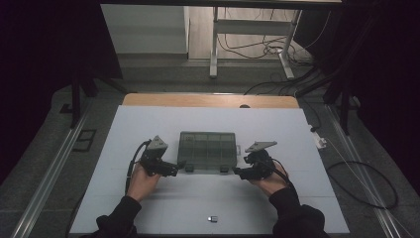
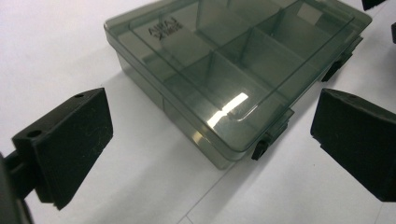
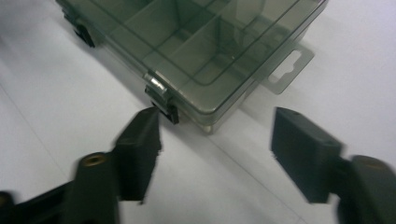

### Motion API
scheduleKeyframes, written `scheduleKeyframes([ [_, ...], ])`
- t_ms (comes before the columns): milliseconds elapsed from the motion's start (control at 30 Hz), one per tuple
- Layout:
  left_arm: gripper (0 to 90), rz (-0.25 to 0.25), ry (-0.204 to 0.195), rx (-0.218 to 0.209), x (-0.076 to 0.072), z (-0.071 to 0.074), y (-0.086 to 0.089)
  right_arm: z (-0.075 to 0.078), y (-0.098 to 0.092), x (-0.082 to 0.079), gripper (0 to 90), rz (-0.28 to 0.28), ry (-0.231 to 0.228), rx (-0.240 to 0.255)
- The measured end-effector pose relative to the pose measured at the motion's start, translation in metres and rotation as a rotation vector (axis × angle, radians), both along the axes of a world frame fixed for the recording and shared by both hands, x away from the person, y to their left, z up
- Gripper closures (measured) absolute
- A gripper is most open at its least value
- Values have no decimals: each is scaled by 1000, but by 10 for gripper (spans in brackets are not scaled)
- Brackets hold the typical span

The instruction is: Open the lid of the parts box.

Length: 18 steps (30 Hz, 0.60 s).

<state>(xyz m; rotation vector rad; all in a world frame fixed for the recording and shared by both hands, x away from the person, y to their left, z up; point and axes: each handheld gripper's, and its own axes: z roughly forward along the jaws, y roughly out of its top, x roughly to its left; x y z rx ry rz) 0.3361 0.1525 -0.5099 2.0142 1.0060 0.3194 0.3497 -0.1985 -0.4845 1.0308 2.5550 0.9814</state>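
Observation:
A smoky see-through compartment box (image 1: 207, 148) lies shut on the white table top, with two dark latches on its near side. My left gripper (image 1: 179, 167) sits at the box's near left corner, jaws open. In the left gripper view the box (image 2: 224, 60) lies ahead and a latch (image 2: 260, 148) sits between the spread jaws of the left gripper (image 2: 212, 116). My right gripper (image 1: 239, 172) is at the near right corner. In the right gripper view the right gripper (image 3: 217, 123) is open, its left fingertip (image 3: 144, 128) just short of the silver-topped latch (image 3: 161, 100) on the box (image 3: 201, 42).
A small dark object (image 1: 213, 218) lies near the table's front edge. A clear hang tab (image 3: 287, 67) sticks out from the box's side. The white table top (image 1: 148, 124) has free room around the box. Cables and frame legs stand on the floor behind.

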Motion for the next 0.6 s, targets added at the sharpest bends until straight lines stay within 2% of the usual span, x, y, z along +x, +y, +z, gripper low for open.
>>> scheduleKeyframes([
  [133,0,7,14,-6,-1,-2,-1,-4,1,-1,488,10,16,-28],
  [167,0,7,14,-6,-1,-2,-1,-4,1,-1,488,10,16,-28],
  [267,0,9,19,-21,-1,-3,-1,-8,0,-1,579,16,39,-48],
  [400,0,7,16,-18,-2,-3,-2,-12,-1,1,698,26,73,-58],
  [600,0,-7,24,-17,-4,-1,-3,-15,-1,3,855,38,83,-65],
])
